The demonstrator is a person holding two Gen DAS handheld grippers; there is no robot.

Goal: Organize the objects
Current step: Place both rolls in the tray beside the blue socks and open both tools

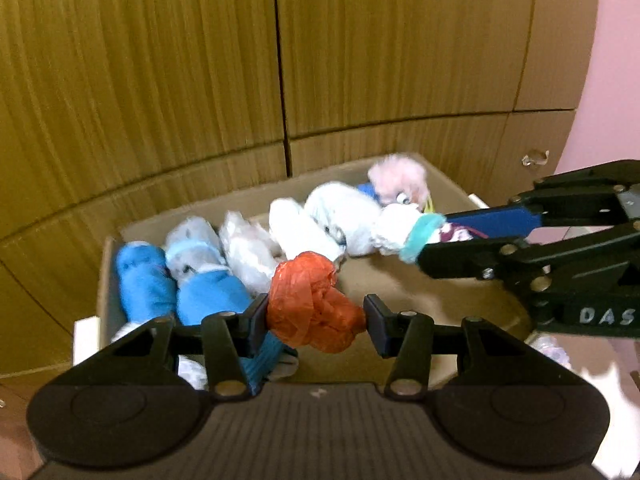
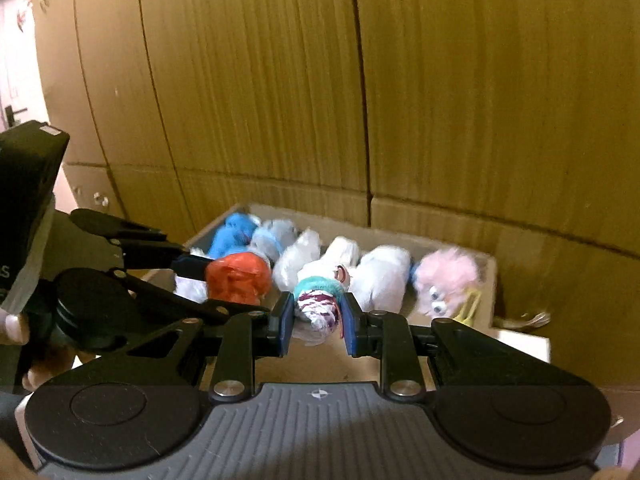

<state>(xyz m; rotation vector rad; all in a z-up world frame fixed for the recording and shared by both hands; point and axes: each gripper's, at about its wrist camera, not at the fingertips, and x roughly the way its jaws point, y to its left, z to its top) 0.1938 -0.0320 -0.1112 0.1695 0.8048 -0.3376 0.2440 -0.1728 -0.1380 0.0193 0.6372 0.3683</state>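
**Both hand-held grippers loaded over the box**

The left hand-held gripper (image 1: 316,316) pinched a knotted orange plastic bag (image 1: 314,300) between its pads. The right hand-held gripper (image 2: 316,316) was closed tight on a rolled sock with a teal cuff (image 2: 318,300). Both hung over the cardboard box (image 2: 490,280), where 6 bundles lay in a row along its far wall. Only the right wrist view showed fingertips (image 2: 16,326) on the left tool. Bare box floor (image 1: 400,284) lay open at the front; wooden cabinet doors (image 1: 160,80) stood close behind.
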